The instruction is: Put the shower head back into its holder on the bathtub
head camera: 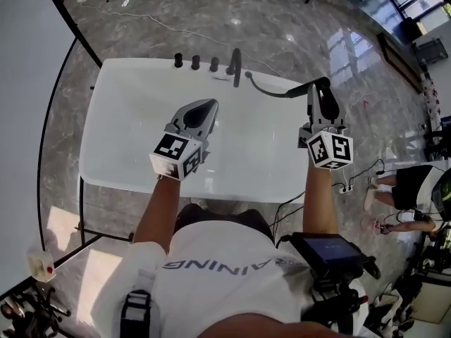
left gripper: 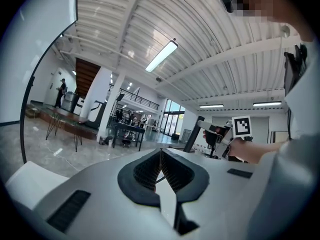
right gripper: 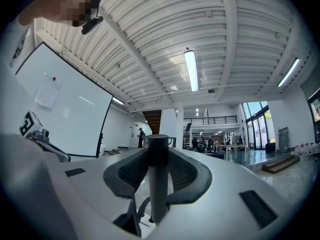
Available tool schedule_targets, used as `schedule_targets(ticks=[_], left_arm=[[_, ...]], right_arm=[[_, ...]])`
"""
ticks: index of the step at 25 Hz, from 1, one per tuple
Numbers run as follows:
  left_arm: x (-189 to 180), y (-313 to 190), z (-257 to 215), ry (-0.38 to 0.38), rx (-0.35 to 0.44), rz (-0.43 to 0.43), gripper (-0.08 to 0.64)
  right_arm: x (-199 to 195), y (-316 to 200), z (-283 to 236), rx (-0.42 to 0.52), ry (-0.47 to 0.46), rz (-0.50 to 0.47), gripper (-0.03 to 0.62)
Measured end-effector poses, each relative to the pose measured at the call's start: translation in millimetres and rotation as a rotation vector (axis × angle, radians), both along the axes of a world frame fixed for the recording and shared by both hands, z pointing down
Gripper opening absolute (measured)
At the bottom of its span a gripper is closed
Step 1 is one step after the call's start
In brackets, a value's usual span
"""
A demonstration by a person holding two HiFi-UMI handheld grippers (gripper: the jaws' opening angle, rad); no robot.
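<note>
White lettered T-shirt (head camera: 211,280); grey left gripper (head camera: 204,108), grey right gripper (head camera: 323,94).

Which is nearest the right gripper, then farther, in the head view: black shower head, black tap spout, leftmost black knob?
1. Black shower head, in its jaws.
2. Black tap spout, white bathtub's far rim.
3. Leftmost black knob, farther left.

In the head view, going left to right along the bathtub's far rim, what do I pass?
Three black knobs → black spout → hose → shower head, gripped by the right gripper.
</note>
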State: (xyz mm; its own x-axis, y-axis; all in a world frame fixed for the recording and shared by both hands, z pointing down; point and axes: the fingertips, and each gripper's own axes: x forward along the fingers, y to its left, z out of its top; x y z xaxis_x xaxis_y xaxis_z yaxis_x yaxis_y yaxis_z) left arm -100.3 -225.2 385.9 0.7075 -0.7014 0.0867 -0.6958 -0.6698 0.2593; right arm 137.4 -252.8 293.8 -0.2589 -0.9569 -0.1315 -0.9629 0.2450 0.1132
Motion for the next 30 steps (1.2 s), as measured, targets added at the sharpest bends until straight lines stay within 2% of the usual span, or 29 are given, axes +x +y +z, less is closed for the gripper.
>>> schedule_targets(ticks=[10, 20, 30], left_arm=[[-14.5, -37.1, 0.5, -0.089, 0.038, -0.012, 0.014], [17.4, -75.3, 15.7, -0.114, 0.004, -0.062, 0.014], [42.0, -125.2, 59.1, -0.135, -0.022, -0.099, 0.014]], right_arm=[[-0.3, -69.2, 42.7, -0.038, -0.042, 0.013, 0.123], [45.1, -139.5, 81.4, -0.072, -0.095, 0.007, 0.123], [64.2, -210.2, 165.0, -0.164, -0.106, -0.034, 0.123]])
